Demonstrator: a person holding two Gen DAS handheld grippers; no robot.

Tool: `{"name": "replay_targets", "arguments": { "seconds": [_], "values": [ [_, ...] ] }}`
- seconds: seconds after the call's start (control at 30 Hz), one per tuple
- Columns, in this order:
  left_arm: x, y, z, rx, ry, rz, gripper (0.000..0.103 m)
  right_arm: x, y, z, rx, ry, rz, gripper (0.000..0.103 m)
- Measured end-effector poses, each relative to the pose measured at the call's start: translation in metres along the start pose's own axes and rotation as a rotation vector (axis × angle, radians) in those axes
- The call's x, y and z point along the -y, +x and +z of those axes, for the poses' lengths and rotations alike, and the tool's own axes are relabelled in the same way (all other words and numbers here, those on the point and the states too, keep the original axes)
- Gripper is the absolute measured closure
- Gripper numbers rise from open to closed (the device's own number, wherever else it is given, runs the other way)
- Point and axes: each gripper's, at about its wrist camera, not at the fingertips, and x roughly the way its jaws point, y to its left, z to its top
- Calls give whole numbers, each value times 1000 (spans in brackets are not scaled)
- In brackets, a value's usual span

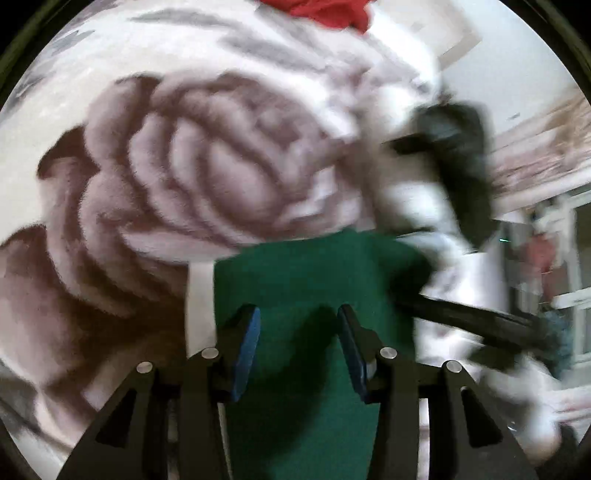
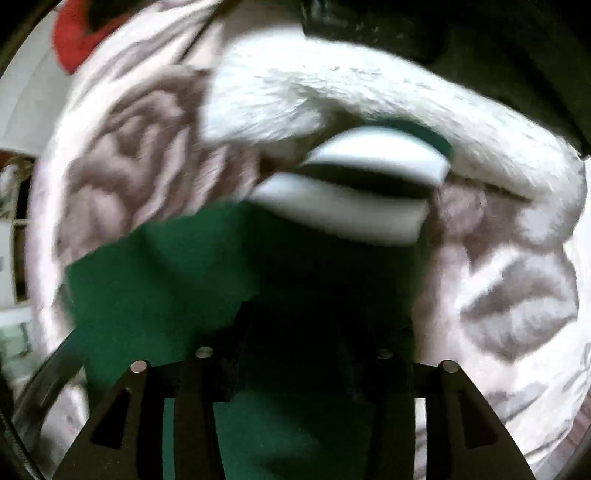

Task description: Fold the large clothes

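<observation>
A dark green garment point(image 1: 317, 280) with white stripes lies on a fleece blanket with a rose pattern point(image 1: 192, 166). My left gripper point(image 1: 298, 314) is open just above the green cloth, its blue pads point(image 1: 246, 347) apart with cloth showing between them. In the right wrist view the same green garment point(image 2: 159, 277) fills the lower middle, with white-striped folds point(image 2: 369, 177) ahead. My right gripper point(image 2: 295, 332) sits low over the green cloth in deep shadow; its fingers are too dark and blurred to tell how they stand. The other gripper's dark body point(image 1: 458, 162) shows blurred at right.
A red garment point(image 1: 328, 13) lies at the blanket's far edge, also in the right wrist view point(image 2: 74, 40). A white fleece fold point(image 2: 369, 96) rises ahead of the right gripper. Room wall and furniture point(image 1: 546, 258) lie beyond the blanket at right.
</observation>
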Motion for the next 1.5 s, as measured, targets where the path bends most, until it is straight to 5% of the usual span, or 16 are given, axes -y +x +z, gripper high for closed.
{"name": "replay_targets", "arguments": {
  "seconds": [0.07, 0.17, 0.37, 0.5, 0.63, 0.77, 0.9, 0.97, 1.0, 1.03, 1.07, 1.1, 1.17, 1.23, 1.4, 1.5],
  "values": [
    [-18, 18, 5, -29, 3, 29, 63, 11, -18, -25, 22, 47, 96, 43],
    [-30, 21, 9, -57, 13, -29, 63, 47, -41, -79, 71, 108, 148, 39],
    [-24, -34, -23, -37, -30, -122, 63, 112, -35, -203, 15, 271, 286, 30],
    [-21, -84, -95, -39, -25, -142, 47, 110, -12, -303, -96, 318, 340, 29],
    [-35, -124, -202, -98, -63, -93, 46, 103, 29, -405, -264, 357, 397, 29],
    [-57, -141, -311, -208, -153, -4, 46, 93, 72, -473, -330, 385, 469, 29],
    [-79, -136, -386, -278, -253, 27, 46, 79, 103, -507, -327, 419, 579, 29],
    [-77, -140, -398, -215, -215, 61, 47, 68, 115, -514, -327, 418, 647, 29],
    [-76, -143, -401, -174, -203, 71, 51, 62, 120, -518, -317, 410, 657, 29],
    [-74, -145, -402, -156, -194, 92, 74, 54, 121, -520, -294, 387, 640, 31],
    [-73, -147, -402, -145, -182, 112, 83, 49, 118, -522, -272, 361, 616, 51],
    [-73, -151, -403, -128, -177, 110, 88, 43, 116, -523, -259, 340, 583, 60],
    [-73, -161, -404, -99, -173, 103, 92, 38, 108, -532, -229, 355, 600, 75],
    [-76, -165, -406, -91, -143, 116, 92, 33, 91, -542, -207, 333, 609, 79],
    [-97, -150, -411, -126, -185, 89, 90, 30, 93, -545, -240, 262, 466, 76],
    [-81, -168, -414, -125, -166, 80, 82, 22, 83, -541, -288, 236, 452, 61]
  ]
}}
